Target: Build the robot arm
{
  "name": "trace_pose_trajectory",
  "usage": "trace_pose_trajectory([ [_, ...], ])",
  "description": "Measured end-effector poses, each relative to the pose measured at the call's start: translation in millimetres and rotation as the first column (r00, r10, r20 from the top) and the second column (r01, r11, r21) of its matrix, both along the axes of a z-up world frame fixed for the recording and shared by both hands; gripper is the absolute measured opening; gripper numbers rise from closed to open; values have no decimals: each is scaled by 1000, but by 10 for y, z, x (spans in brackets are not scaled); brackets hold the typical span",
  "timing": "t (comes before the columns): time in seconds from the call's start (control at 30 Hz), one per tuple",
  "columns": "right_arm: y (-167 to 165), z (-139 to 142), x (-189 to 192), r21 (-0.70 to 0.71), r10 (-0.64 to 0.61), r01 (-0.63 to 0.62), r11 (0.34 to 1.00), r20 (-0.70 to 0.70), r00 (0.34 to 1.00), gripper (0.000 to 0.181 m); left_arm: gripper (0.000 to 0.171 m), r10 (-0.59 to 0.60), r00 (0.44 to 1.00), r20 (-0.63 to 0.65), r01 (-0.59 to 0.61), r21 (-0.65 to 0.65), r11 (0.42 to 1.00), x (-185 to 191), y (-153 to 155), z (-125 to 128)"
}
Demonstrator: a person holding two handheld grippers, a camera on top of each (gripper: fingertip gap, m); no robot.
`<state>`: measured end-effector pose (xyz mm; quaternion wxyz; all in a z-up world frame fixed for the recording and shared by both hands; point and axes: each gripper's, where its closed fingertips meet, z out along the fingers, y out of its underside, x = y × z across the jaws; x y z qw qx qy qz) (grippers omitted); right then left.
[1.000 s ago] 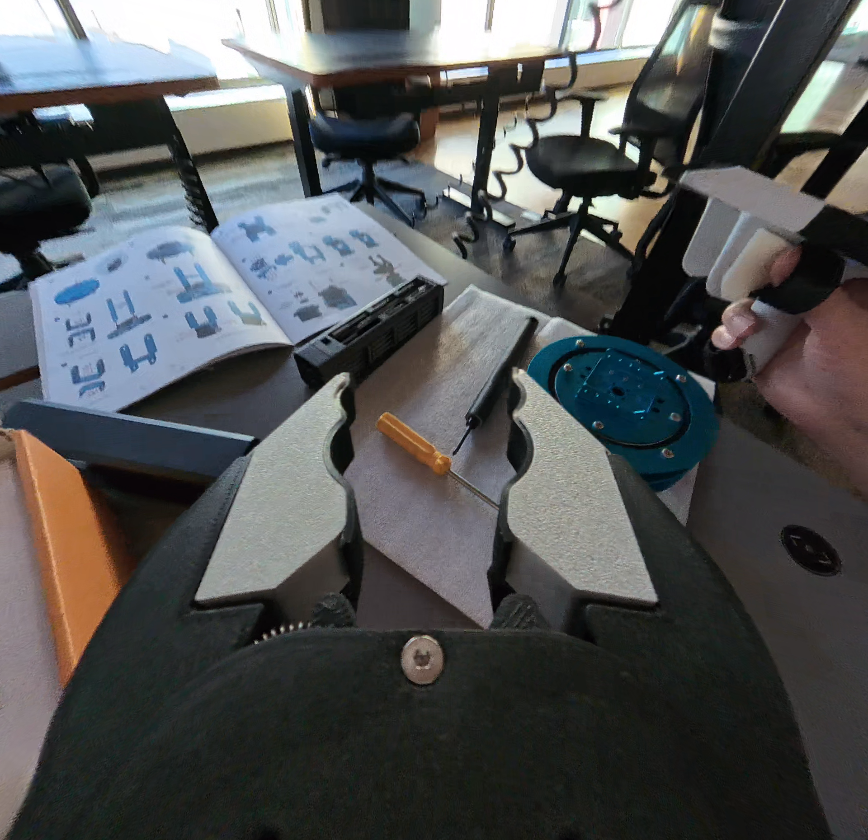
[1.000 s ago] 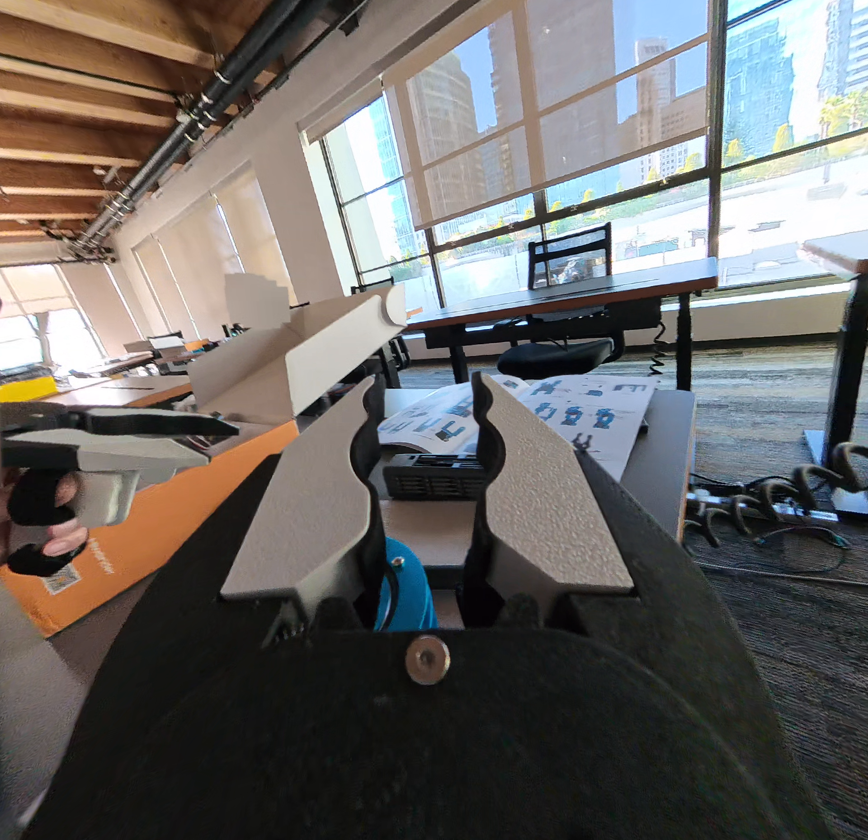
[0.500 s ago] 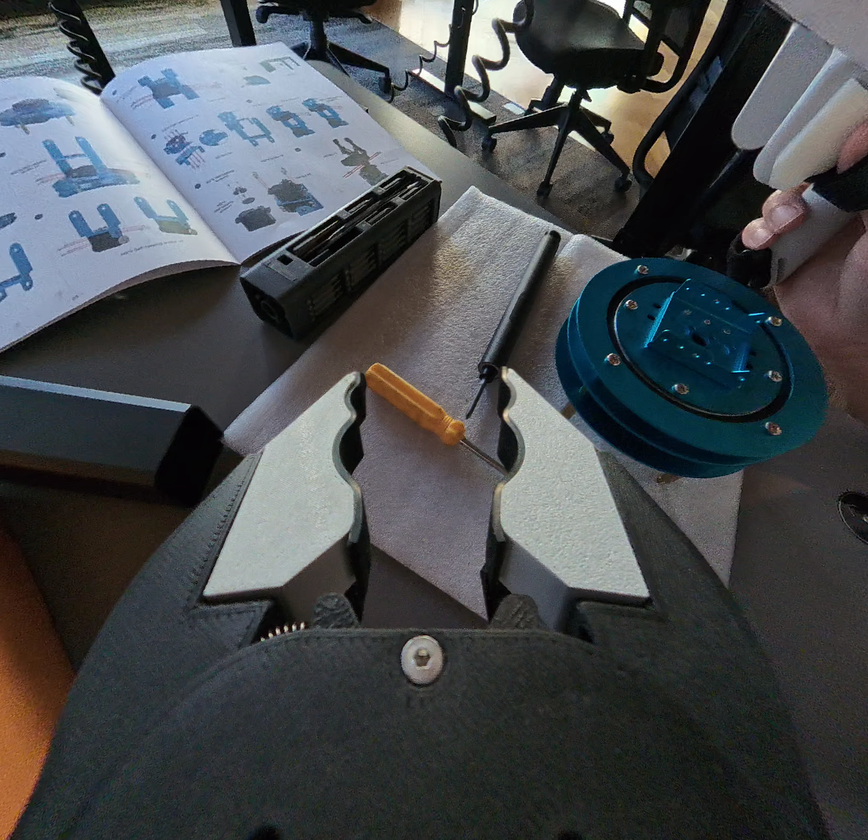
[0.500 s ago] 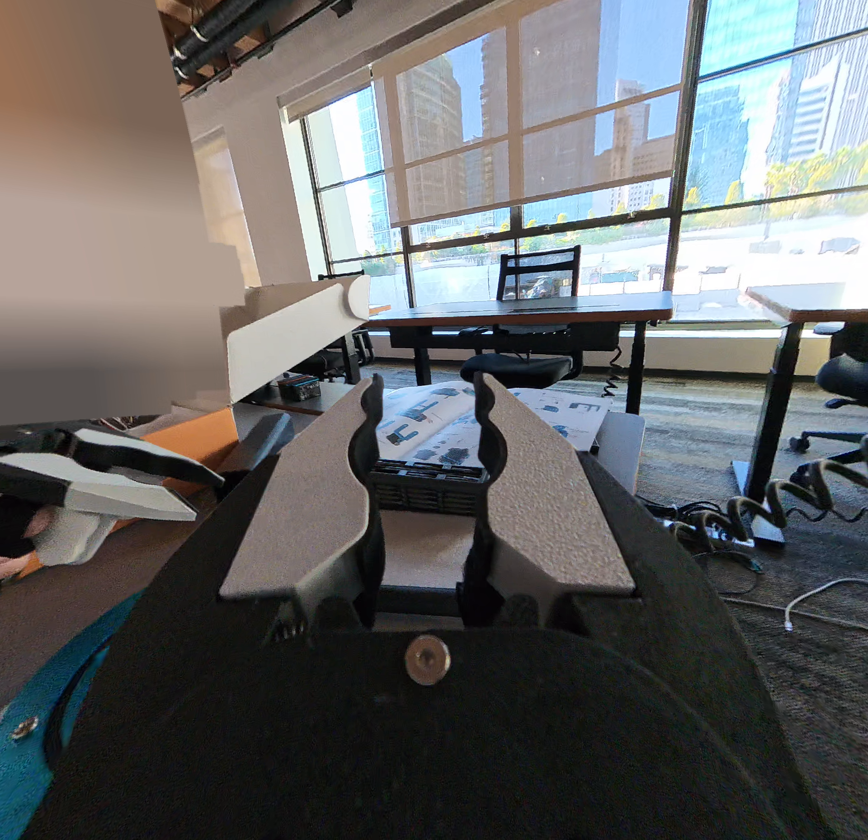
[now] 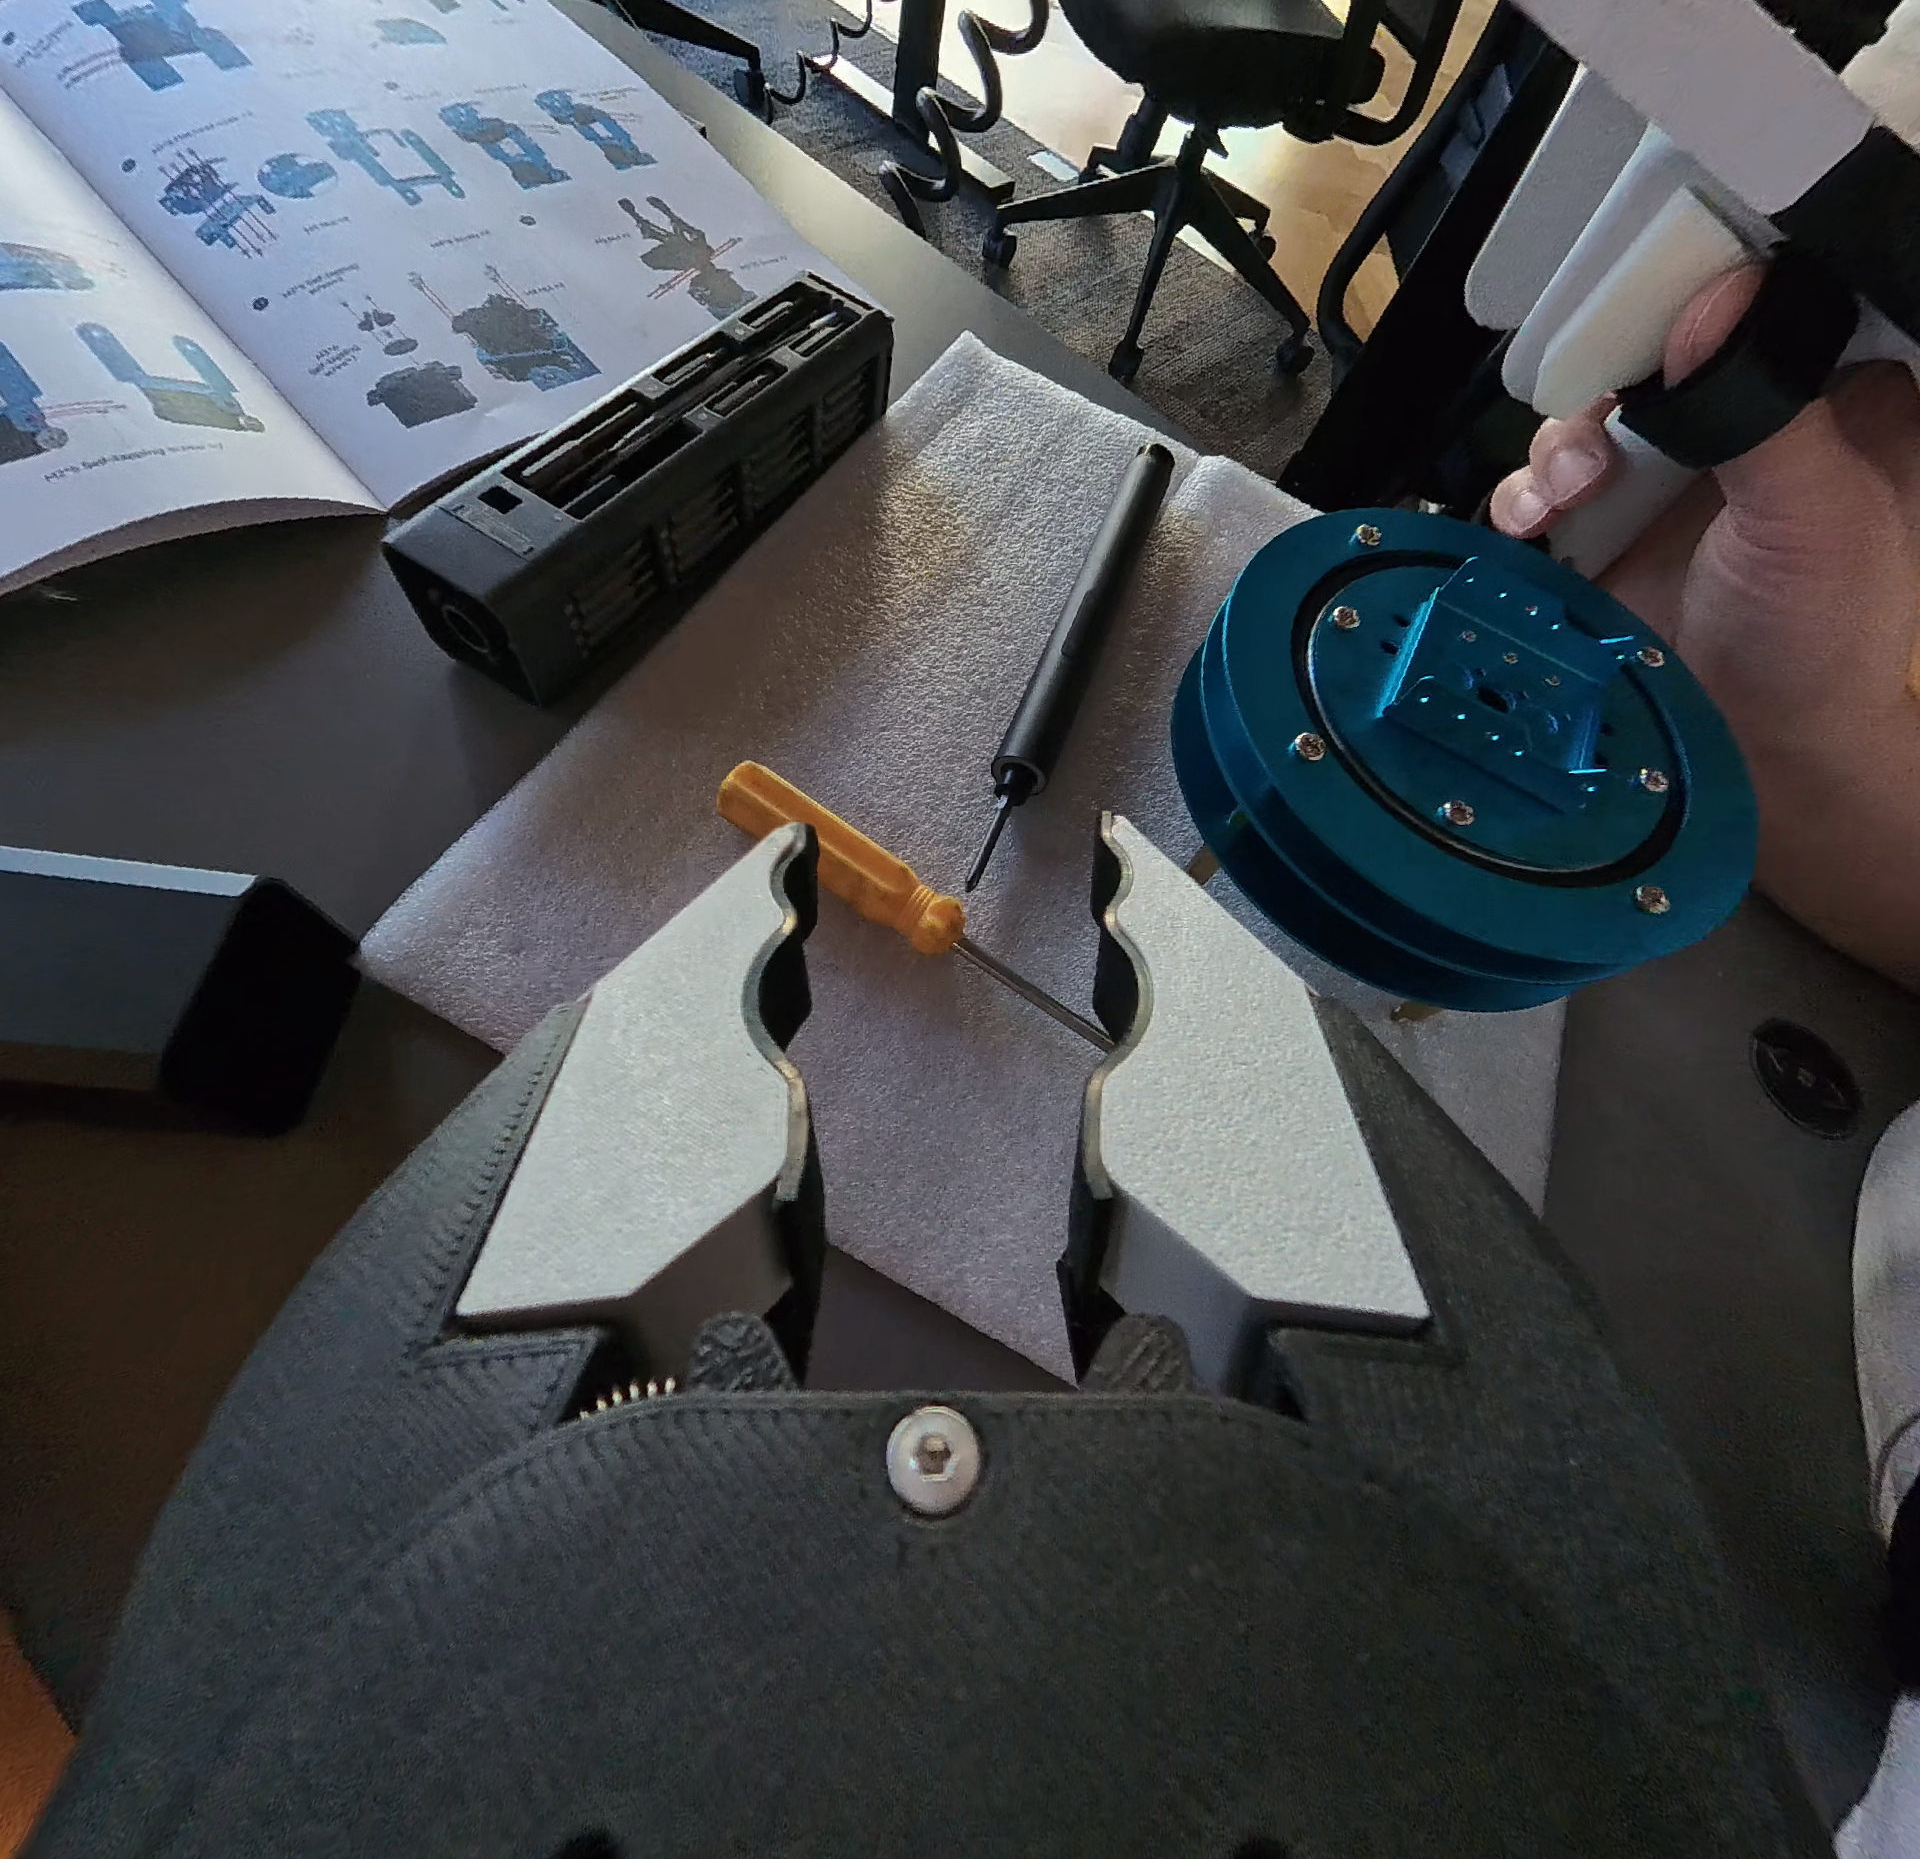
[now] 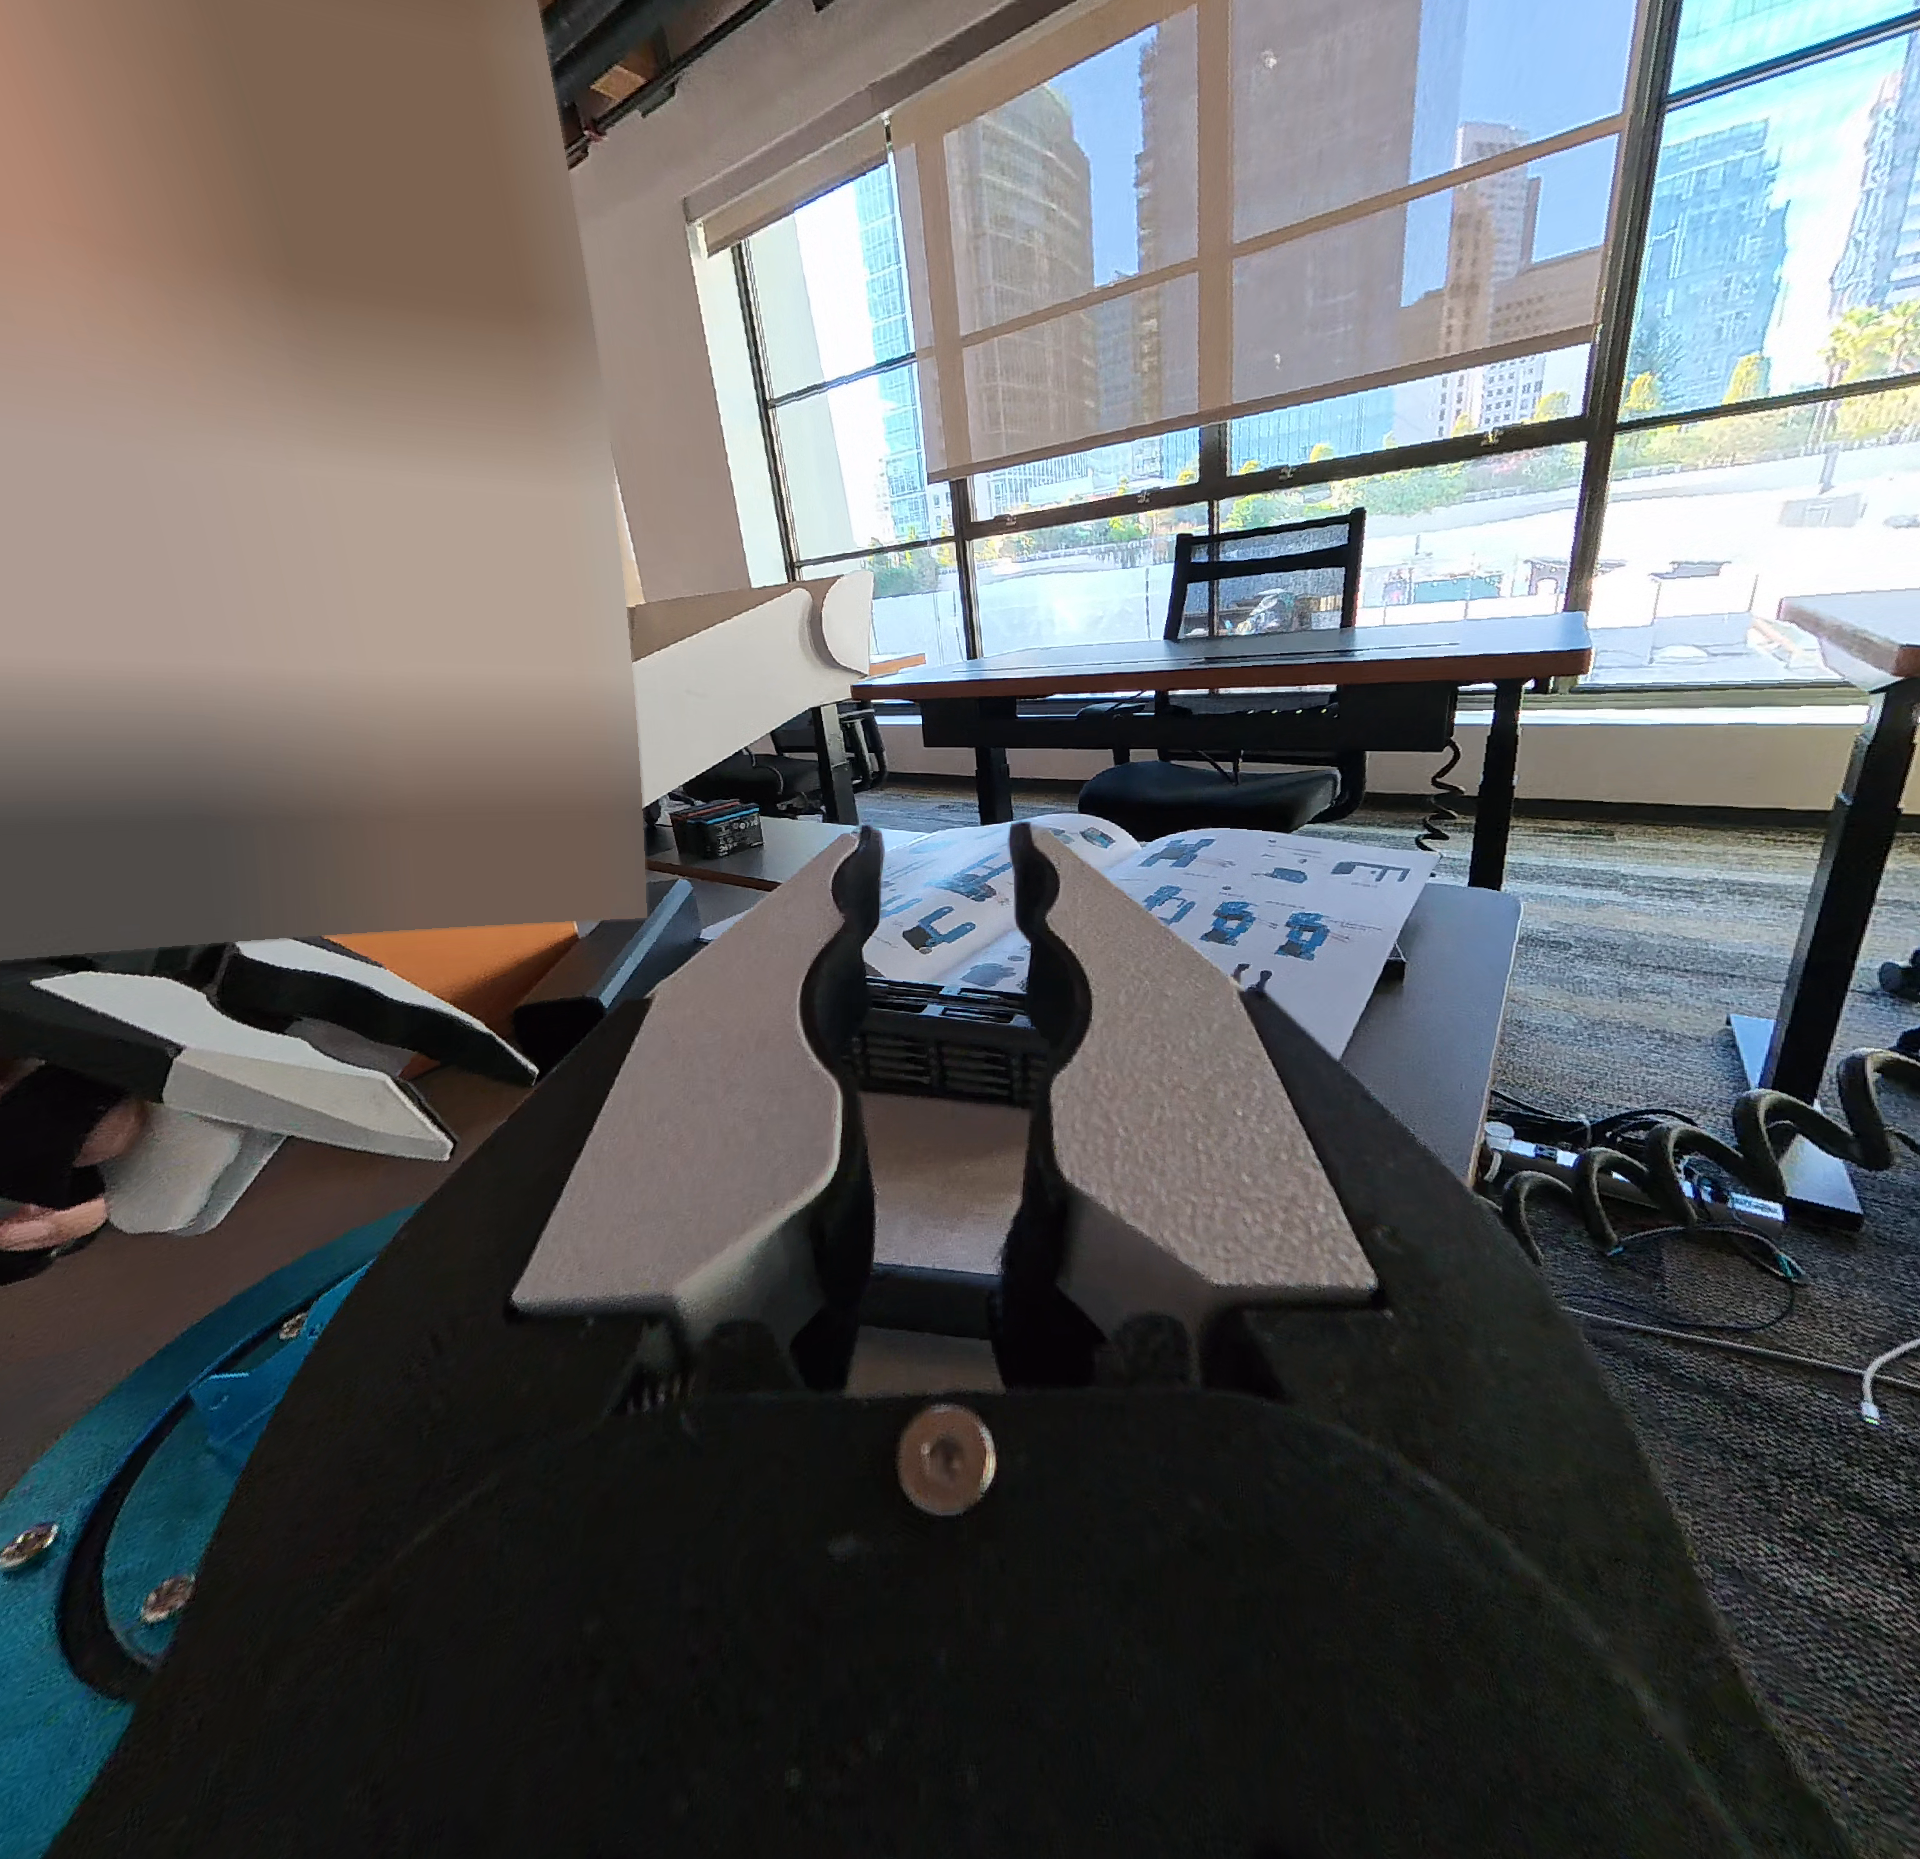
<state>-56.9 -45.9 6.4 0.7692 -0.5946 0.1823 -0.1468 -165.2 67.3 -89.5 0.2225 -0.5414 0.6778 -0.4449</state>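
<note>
Hovering over the foam sheet mid-desk, the left gripper gapes empty astride the orange screwdriver: light, stiff, likely best pinched at its ribbed handle. Beside it lie a black driver and blue disc. Narrowly parted, the right gripper grips nothing visible, above the desk's right edge.

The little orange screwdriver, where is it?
In the left wrist view, the orange screwdriver lies on the white foam sheet, between the left gripper's open fingers, beside the black screwdriver.
</note>
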Motion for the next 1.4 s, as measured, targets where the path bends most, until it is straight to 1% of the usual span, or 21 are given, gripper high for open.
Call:
trace_pose_trajectory([
  [0.1, 8, -6, -9, 3, 13, -13, 1000, -8, 1000, 22, 51, 3, 1000, 4, -3, -7, 1000, 3, 9, 6],
  [0.23, 42, -11, -45, -3, 43, -43, 999, -9, 999, 16, 51, -11, 1000, -1, 11, -13, 1000, -6, -21, 1],
  [0.4, 91, -23, -81, -11, 83, -83, 996, -29, 996, 14, 49, -50, 998, 25, 51, -41, 998, -38, -125, 106],
  [0.57, 69, 17, -95, 1, 94, -94, 996, -33, 995, 13, 39, -75, 995, 63, 75, -2, 997, -73, -183, 209],
  [0.67, 50, 17, -80, 19, 110, -109, 994, -70, 991, 14, 30, -91, 994, 62, 91, -2, 996, -88, -221, 216],
  [0.77, 51, -15, -82, 24, 138, -136, 990, -122, 983, 14, 23, -113, 992, 53, 117, -73, 990, -109, -292, 231],
  [0.83, 53, -26, -92, 21, 149, -148, 989, -142, 978, 14, 6, -153, 987, 49, 159, -161, 974, -141, -379, 262],
  [0.87, 51, -21, -102, 23, 156, -154, 988, -145, 977, 13, 1, -164, 985, 49, 171, -207, 963, -150, -410, 283],
  [0.9, 50, -15, -115, 26, 162, -160, 987, -149, 975, 14, 0, -171, 984, 52, 179, -247, 952, -156, -431, 303],
  [0.97, 43, -4, -142, 31, 175, -172, 985, -155, 972, 14, 0, -184, 981, 59, 193, -299, 934, -165, -459, 340],
  [1.07, 31, -22, -138, 26, 177, -175, 984, -164, 971, 14, 0, -189, 981, 47, 195, -286, 938, -168, -462, 313],
  [1.13, 42, -87, -122, 13, 190, -192, 981, -206, 960, 14, 7, -185, 982, 31, 186, -270, 945, -160, -463, 272],
  [1.23, 52, -165, -112, 29, 218, -219, 975, -278, 936, 14, 14, -183, 983, 26, 183, -270, 945, -148, -483, 249],
  [1.3, 38, -178, -103, 49, 232, -228, 972, -302, 924, 13, 20, -186, 982, 22, 185, -265, 946, -147, -496, 239],
  [1.4, 12, -233, -91, 35, 239, -242, 970, -334, 911, 14, 27, -196, 980, 21, 195, -250, 948, -153, -521, 231],
])
